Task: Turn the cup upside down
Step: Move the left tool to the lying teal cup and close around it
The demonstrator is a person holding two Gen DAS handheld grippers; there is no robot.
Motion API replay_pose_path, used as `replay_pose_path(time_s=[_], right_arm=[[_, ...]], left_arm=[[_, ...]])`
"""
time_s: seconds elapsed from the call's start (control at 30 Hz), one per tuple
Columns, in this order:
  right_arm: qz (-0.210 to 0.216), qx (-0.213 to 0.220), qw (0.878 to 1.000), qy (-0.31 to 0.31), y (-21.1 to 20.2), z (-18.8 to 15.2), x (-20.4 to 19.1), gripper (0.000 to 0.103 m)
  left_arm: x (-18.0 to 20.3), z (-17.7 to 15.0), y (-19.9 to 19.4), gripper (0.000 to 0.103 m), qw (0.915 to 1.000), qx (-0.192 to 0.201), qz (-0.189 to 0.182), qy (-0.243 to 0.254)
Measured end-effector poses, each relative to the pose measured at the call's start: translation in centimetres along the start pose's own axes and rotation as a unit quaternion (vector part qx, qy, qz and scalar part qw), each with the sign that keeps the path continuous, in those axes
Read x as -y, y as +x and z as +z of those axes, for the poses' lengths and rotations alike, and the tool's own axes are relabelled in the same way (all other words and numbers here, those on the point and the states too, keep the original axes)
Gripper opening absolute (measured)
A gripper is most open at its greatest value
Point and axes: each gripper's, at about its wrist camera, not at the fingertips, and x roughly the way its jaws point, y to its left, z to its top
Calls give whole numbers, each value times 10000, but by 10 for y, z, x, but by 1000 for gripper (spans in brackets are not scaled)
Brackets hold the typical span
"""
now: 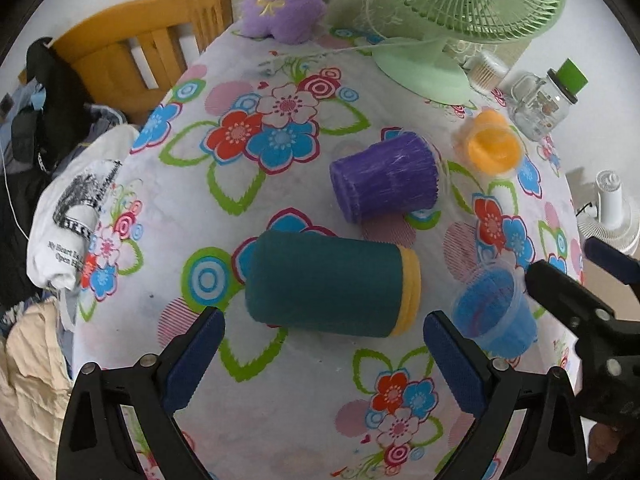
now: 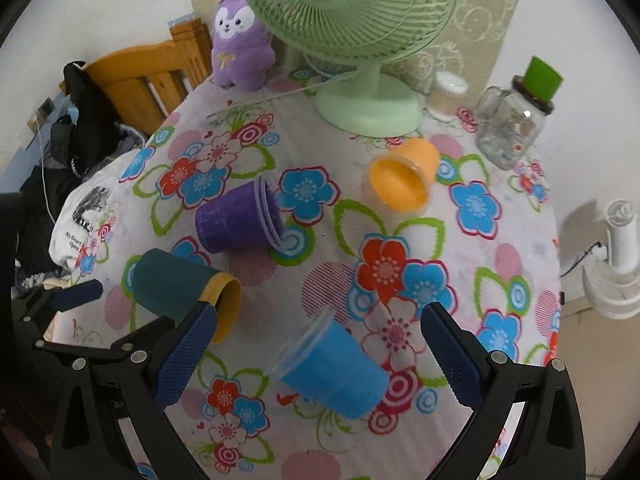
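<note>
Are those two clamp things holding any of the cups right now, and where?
Neither holds anything. The left gripper stands open before the teal cup; the right gripper stands open around the blue cup, not touching.

Teal cup [image 1: 326, 284]: matt, felt-like sleeve. Blue cup [image 2: 334, 370]: clear glossy plastic over rough blue lining. Bench [image 1: 280, 380]: smooth floral covering. Glass jar [image 2: 508, 128], upper right: glossy. Tool pads [image 2: 186, 356]: knurled blue.
</note>
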Motion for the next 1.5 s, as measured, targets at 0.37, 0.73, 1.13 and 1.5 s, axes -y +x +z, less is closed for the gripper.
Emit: replay_pose_path(time_s=[0.37, 0.73, 1.13, 1.5], right_arm=[[145, -293, 9994, -64, 33, 8, 9, 103], [278, -483, 9982, -239, 53, 7, 1, 103], [375, -572, 9971, -321, 55, 0, -24, 103], [526, -523, 9970, -235, 46, 6, -45, 103]], left_arm=[[21, 4, 32, 101, 9990, 1, 440, 48], [8, -2, 48, 103, 9989, -230, 407, -27], [-27, -15, 36, 102, 9977, -325, 560, 174], [-35, -11, 18, 102, 9992, -335, 127, 157]])
